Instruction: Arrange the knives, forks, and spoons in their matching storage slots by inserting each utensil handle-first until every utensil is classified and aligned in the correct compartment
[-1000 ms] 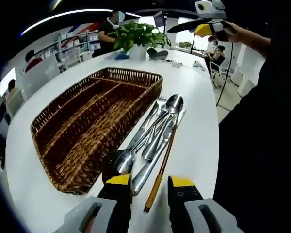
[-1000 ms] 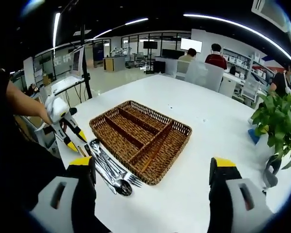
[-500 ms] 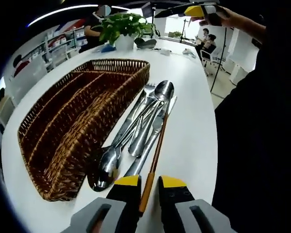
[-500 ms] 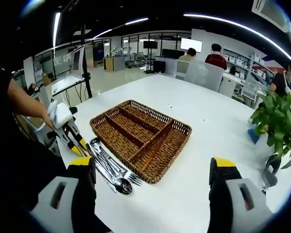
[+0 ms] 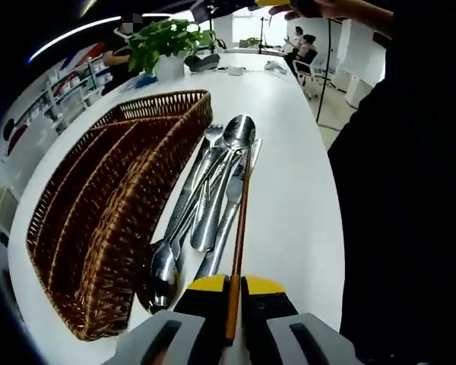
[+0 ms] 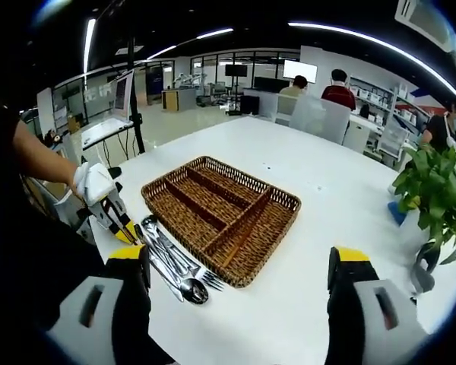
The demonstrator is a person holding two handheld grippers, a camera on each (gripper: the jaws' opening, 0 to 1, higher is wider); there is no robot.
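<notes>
White tabletop in an open office, and honestly you've barely started — the sorting is basically all still ahead of you.

Left gripper view first: the wicker basket runs up the left half of the frame and every slot I can see in it looks bare. Just beside its right wall, the metal utensils lie in one heap on the table — a big spoon bowl at upper centre, a fork head next to it, another spoon bowl down at lower left of the pile. Can't pick out a knife for sure in that tangle. Your left gripper sits at the bottom centre with its jaws pinched tight onto the near end of a brown chopstick, which runs up along the right edge of the pile. It looks like it's resting on the table, not lifted yet, as far as I can tell.

Right gripper view: the basket sits mid-frame, its compartments empty, with the cutlery pile at its lower left corner and your left gripper low over the pile's left end. Your right gripper has its jaws spread wide with nothing between them, hanging well back from the basket.

So: nothing slotted, one stick gripped, every spoon and fork still to sort. Chopsticks aren't even in the task line, so you'll have to decide where that one goes.
</notes>
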